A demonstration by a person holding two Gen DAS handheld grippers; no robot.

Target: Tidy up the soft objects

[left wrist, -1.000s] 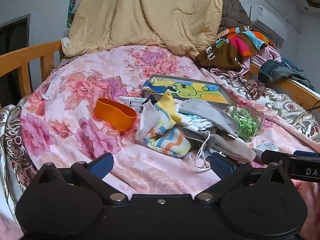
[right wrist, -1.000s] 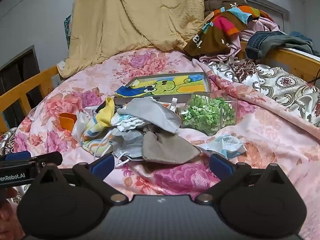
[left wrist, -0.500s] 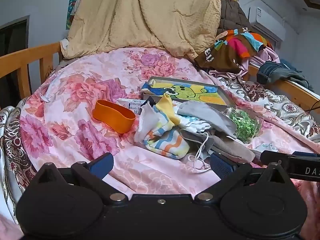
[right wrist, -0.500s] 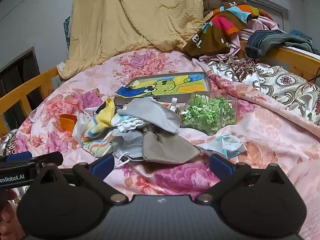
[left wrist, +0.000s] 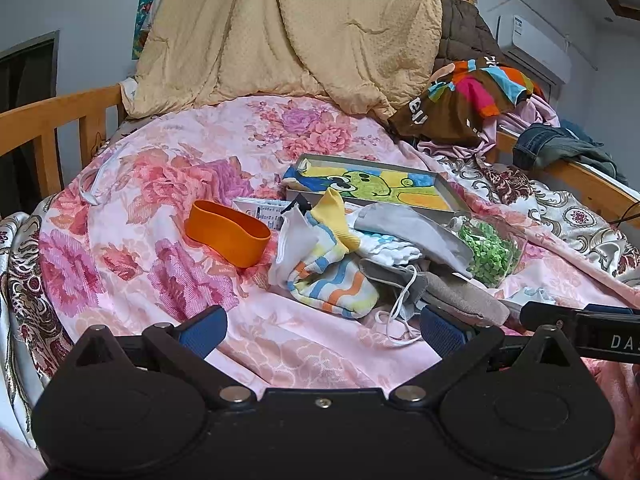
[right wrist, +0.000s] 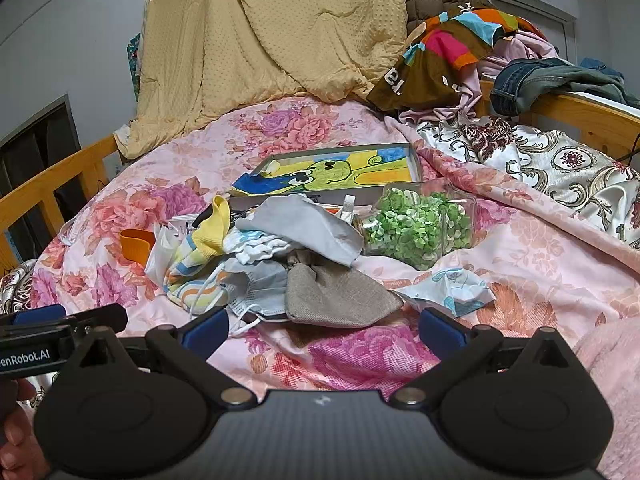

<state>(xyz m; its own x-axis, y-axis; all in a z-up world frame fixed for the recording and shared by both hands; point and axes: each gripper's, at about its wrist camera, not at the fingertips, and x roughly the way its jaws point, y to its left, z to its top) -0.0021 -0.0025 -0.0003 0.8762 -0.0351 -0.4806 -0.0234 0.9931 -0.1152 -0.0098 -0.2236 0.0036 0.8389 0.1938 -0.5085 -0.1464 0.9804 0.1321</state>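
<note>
Left wrist view: the left gripper [left wrist: 322, 330] hangs low over the pink floral bedspread [left wrist: 168, 184] with its blue-padded jaws spread wide and nothing between them. Just ahead and slightly right of it lies the heap of soft things, its nearest piece a striped sock [left wrist: 336, 280] with white mask loops [left wrist: 400, 308] trailing toward the right pad. Ahead and to the left stands an orange band-shaped holder [left wrist: 228, 236], which looks empty from here. Beyond the heap lies a shallow cartoon-printed tray [left wrist: 380, 188]; only a bit of blue cloth shows at its near corner. The other tool's black body [left wrist: 580, 328] juts in from the right.

Right wrist view: the right gripper [right wrist: 324, 330] is likewise parted and holding nothing. Directly ahead, nearly at its left pad, lie a grey-brown cloth pouch [right wrist: 336, 300] and a pale blue face mask [right wrist: 256, 292], with a grey cloth [right wrist: 304, 228] draped over the pile behind them. Ahead and to the right a clear bag [right wrist: 420, 228] is full of green pieces, and a printed white cloth [right wrist: 448, 292] lies apart, just in front of the right pad.

I judge sorting has barely begun: both tools are poised for a first pick. The next move calls for advancing onto a single piece, pouch or sock, and pinching it without snagging the loops.
</note>
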